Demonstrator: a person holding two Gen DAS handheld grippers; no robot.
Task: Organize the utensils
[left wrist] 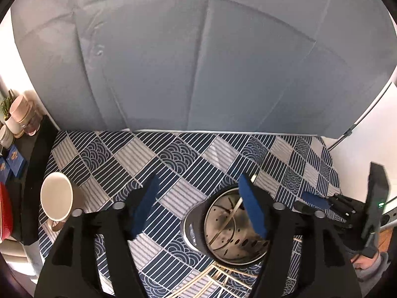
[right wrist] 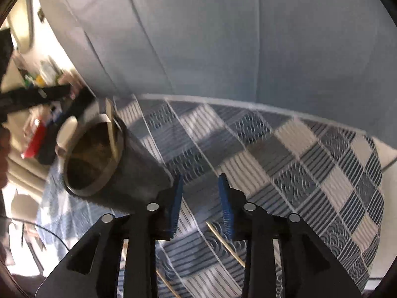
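Left claw [left wrist: 198, 206] open wide, nothing gripped, right pad over the steel utensil holder [left wrist: 228, 226] on the counter [left wrist: 188, 159]. 1 utensil [left wrist: 224, 226] inside. Right claw [right wrist: 201, 203] partly open, empty, chopsticks [right wrist: 225, 244] lying below.

**No legible text found in either view**

I read through both wrist views and can make out no word, number or brand. The blue boxes [left wrist: 15, 160] at the left edge of the left wrist view carry a gold emblem, too small to read. The dark metal holder [left wrist: 230, 226] shows pale markings on its outer wall, illegible from here. In the right wrist view, the red package [right wrist: 34, 139] on the cluttered shelf is blurred; I can read nothing on it.
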